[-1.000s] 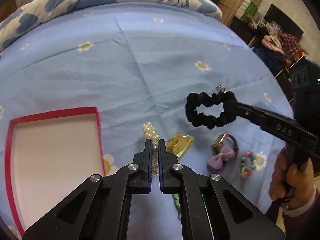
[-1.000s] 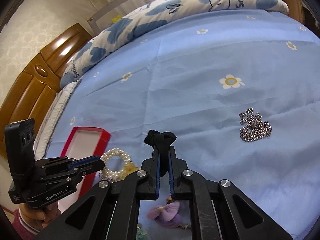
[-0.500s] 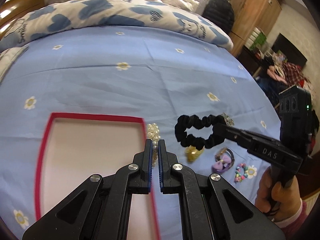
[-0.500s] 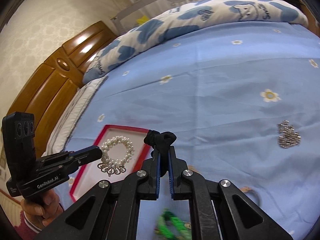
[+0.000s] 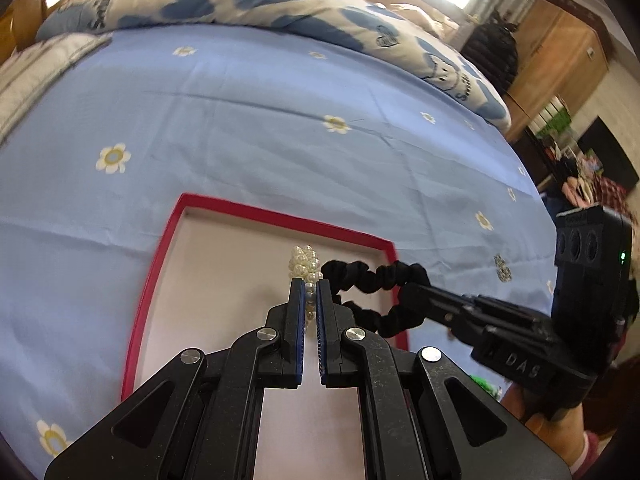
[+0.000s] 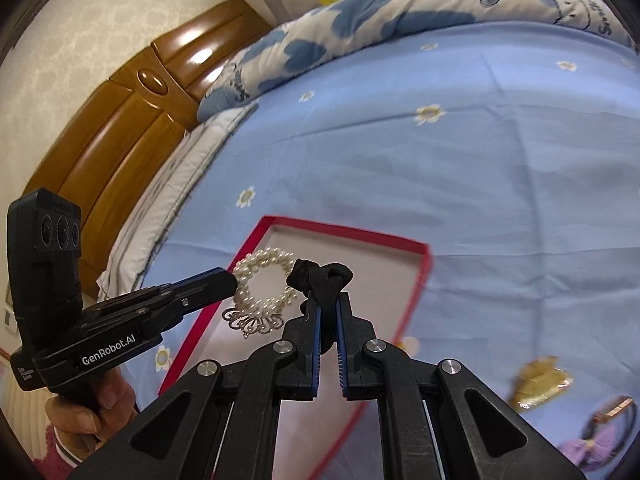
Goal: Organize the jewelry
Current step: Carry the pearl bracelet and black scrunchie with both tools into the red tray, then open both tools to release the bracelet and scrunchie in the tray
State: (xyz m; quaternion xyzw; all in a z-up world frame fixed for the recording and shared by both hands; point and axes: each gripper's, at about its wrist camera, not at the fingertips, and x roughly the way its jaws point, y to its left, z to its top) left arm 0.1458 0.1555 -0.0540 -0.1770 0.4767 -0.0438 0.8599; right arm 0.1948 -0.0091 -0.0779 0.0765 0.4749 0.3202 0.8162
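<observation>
The left gripper (image 5: 308, 294) is clamped on a white pearl bracelet (image 6: 264, 280) with a silver filigree charm hanging from it, and holds it in the air above a shallow rectangular box with a red rim and pale lining (image 5: 280, 216). The box lies on a light blue bedsheet printed with small white flowers (image 5: 280, 120). The right gripper (image 6: 328, 308) is closed on a black fabric scrunchie (image 5: 376, 280), whose loop hangs over the box's right part, just beside the pearls. In the right wrist view the bunched end of the scrunchie shows between the blue-padded fingers (image 6: 316, 320).

On the sheet to the right of the box lie a golden hair clip (image 6: 540, 384), a purple bow on a dark ring (image 6: 596, 440) and, farther off, a small silver chain (image 5: 503, 270). A quilt patterned with blue hearts (image 5: 248, 0) runs along the far edge of the bed, and a brown wooden headboard (image 6: 120, 128) stands behind it.
</observation>
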